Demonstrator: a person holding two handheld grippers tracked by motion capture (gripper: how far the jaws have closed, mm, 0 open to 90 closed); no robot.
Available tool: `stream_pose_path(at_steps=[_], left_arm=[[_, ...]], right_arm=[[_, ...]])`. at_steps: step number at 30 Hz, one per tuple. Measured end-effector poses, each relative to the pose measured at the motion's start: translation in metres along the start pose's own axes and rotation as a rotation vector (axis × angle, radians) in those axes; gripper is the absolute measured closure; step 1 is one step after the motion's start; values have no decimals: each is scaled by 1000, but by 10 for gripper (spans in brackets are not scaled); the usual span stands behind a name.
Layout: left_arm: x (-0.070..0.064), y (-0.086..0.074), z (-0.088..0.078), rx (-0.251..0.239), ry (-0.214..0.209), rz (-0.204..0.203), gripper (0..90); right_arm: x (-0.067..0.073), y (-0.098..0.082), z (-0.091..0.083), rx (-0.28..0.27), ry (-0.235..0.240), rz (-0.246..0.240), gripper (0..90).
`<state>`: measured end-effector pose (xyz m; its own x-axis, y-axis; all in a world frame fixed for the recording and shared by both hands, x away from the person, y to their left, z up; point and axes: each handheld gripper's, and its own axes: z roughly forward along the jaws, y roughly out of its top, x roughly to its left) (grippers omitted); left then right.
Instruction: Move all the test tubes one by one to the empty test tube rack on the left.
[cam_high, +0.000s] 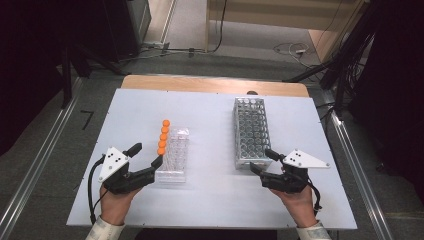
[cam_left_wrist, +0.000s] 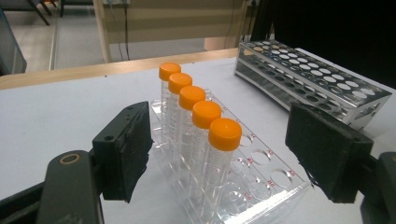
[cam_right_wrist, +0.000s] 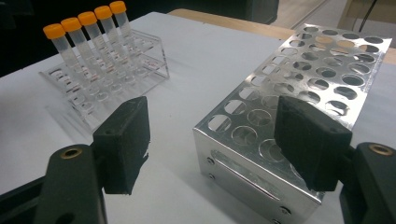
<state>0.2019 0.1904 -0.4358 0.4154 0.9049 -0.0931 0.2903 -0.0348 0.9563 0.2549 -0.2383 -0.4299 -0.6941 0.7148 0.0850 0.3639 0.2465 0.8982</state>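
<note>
White table (cam_high: 215, 200): capped tubes (cam_high: 163, 137) before left hand-held gripper (cam_high: 145, 154)

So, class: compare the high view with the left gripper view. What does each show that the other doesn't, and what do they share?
High view alone: the person's hands, the right gripper and the floor around the table. Left gripper view alone: printed marks beside the clear rack's holes. Shared: five orange-capped tubes in that rack, the empty metal rack, and the open left gripper.
</note>
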Motion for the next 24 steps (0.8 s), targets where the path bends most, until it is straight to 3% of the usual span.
stream_pose_path(at_steps=[24], left_arm=[[11,-8,-9,12,33,-12,227]], right_arm=[[-17,-9,-19,-7,-66,17,252]])
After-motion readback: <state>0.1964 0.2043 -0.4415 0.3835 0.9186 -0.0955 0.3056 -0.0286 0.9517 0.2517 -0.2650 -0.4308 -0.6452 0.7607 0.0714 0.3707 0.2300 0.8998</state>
